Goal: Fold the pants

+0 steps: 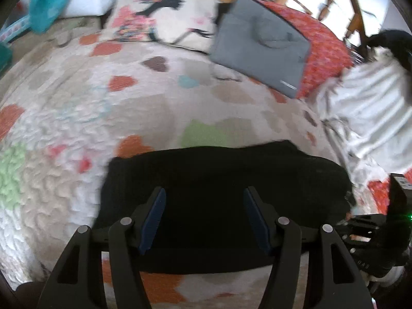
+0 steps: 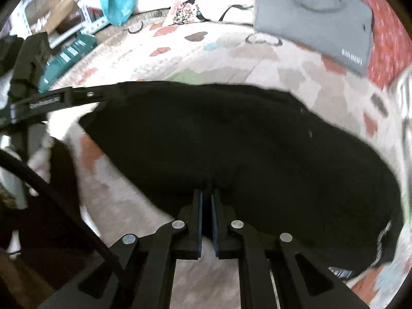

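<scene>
Nearest us, our right claw (image 2: pixel 208 193) is pinched shut on the near edge of the black folded cloth pants (image 2: pixel 231 141) at lower centre. Our left claw (image 1: pixel 203 195) hangs wide over them, gripping nothing. They lie on the heart-patterned quilted bed (image 1: pixel 64 134); a grey fabric case (image 1: pixel 260 51) sits upper right.
</scene>
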